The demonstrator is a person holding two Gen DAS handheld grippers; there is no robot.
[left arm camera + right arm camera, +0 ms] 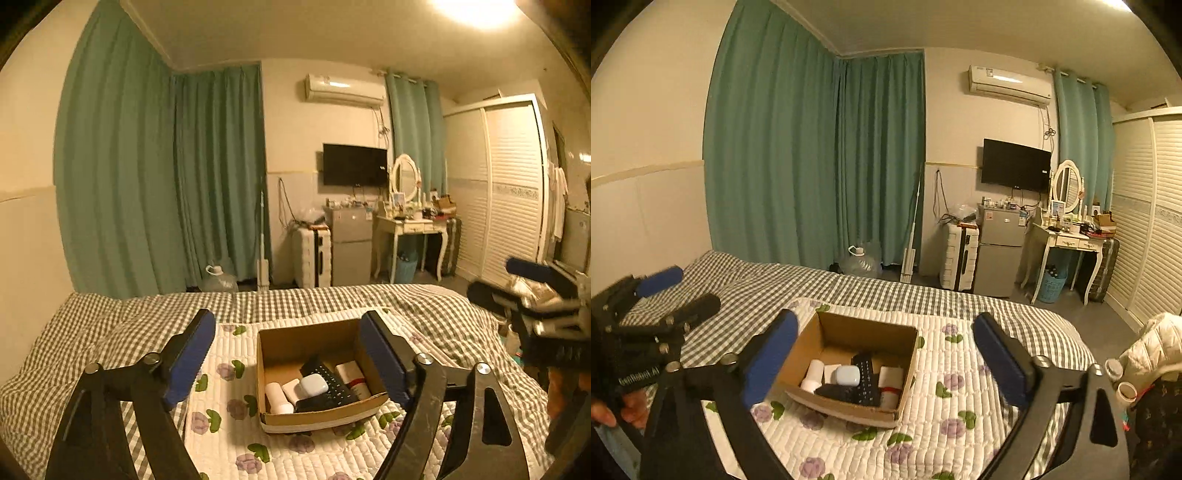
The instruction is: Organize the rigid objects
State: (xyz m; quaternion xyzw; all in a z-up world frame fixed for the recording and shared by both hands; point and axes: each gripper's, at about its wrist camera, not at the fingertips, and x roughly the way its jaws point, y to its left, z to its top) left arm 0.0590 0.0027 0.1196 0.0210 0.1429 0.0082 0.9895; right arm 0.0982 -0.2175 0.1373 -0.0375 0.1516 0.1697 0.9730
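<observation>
A brown cardboard box point(310, 341) sits on the floral quilt on the bed, also in the right wrist view point(846, 334). Inside lie a black remote point(327, 380), a pale blue earbud case point(314, 384), a white bottle point(277, 397) and a white tube with a red band point(352, 374); the remote point(862, 376) and blue case point(846, 374) show from the right too. My left gripper point(291, 354) is open and empty, held above the box. My right gripper point(886, 358) is open and empty, above and in front of the box.
The bed has a grey checked cover point(110, 314) under the quilt point(960, 387). Beyond it stand green curtains point(166, 177), a white suitcase point(310, 254), a small fridge point(351, 247), a dressing table point(410, 229) and a wardrobe point(509, 184). A white jacket point(1152, 347) lies at right.
</observation>
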